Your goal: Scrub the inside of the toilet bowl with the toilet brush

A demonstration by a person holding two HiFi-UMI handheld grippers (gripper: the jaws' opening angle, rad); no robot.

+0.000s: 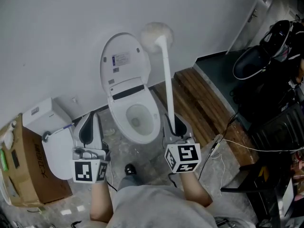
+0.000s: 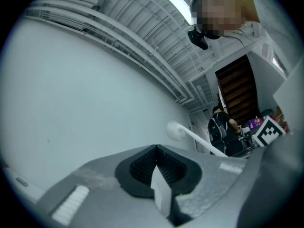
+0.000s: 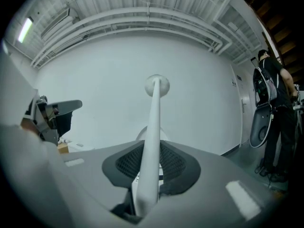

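The white toilet stands against the wall with its lid raised and the bowl open. My right gripper is shut on the toilet brush's handle to the right of the bowl. The brush points up and its round head is high beside the lid, outside the bowl. In the right gripper view the handle runs up from the shut jaws to the head. My left gripper is to the left of the bowl; its jaws are shut and hold nothing I can make out.
A white cistern box and a loose white seat part lie at the left, beside a cardboard box. Wooden boards, a white cable and black bags are at the right. A person with a backpack stands nearby.
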